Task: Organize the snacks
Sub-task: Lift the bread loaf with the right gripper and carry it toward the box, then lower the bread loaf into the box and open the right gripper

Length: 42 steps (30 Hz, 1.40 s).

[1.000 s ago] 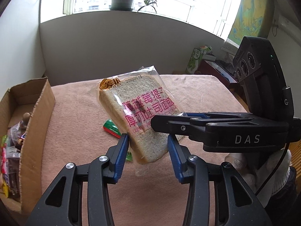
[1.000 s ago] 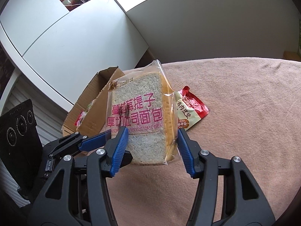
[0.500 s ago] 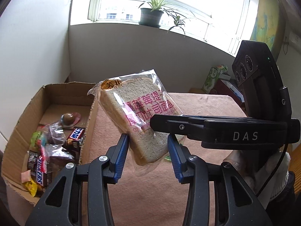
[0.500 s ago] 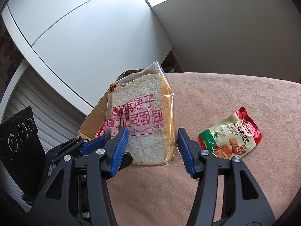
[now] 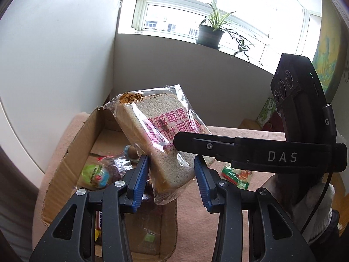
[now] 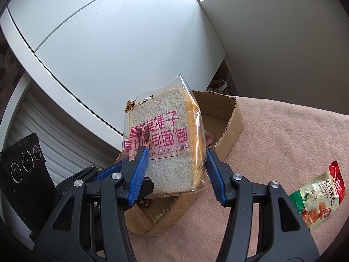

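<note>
Both the left gripper (image 5: 172, 181) and right gripper (image 6: 176, 172) clamp the crinkly plastic-wrapped toast slab (image 6: 161, 144) above the corrugated cardboard box (image 6: 235, 120)

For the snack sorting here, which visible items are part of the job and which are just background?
Part of the job:
- bagged toast bread, held by left gripper and right gripper
- cardboard box holding snacks
- red-green snack pouch on the pink cloth

Just lying about:
- potted plant on the sill
- green carton
- white cabinet
</note>
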{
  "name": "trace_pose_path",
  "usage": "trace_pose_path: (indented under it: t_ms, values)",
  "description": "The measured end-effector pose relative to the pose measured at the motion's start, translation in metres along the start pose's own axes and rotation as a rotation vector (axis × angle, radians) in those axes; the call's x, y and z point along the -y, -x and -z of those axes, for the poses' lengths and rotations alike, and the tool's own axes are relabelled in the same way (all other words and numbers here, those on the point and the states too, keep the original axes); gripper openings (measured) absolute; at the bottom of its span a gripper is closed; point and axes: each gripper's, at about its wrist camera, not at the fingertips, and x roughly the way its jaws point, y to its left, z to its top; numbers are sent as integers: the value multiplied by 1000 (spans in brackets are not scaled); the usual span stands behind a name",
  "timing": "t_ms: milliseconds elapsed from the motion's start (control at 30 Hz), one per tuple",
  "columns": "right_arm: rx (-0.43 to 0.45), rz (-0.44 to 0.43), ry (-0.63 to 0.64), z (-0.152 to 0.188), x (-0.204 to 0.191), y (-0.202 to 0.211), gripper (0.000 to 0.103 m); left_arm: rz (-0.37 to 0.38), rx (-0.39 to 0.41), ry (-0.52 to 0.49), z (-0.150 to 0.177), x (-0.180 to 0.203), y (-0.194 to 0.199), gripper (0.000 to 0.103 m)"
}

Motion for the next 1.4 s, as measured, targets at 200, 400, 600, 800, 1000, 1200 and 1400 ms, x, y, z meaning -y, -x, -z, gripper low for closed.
trace_pose_path:
  t_ms: [200,400,600,800,1000,1200,1400]
  values:
    - [-25,26,11,-2,-5,-23,56,-20,-40,38,0,-28,-10,41]
    - [-33,18,0,-6,-11,-39,56,-43,-54,62,-2,-43,-17,41]
    - [-26,19,-2,-8,-15,-49,58,-63,-51,86,-5,-56,-20,41]
    - [-25,64,-11,-7,-10,-50,63,-162,-51,55,-7,-54,-29,41]
    - [-10,74,10,-6,-15,-41,64,-165,-41,53,-5,-57,-23,41]
    - [-2,109,27,-5,-18,-41,69,-171,-29,39,0,-54,-15,41]
    - [20,126,32,1,-16,-20,69,-178,-13,15,2,-45,-7,41]
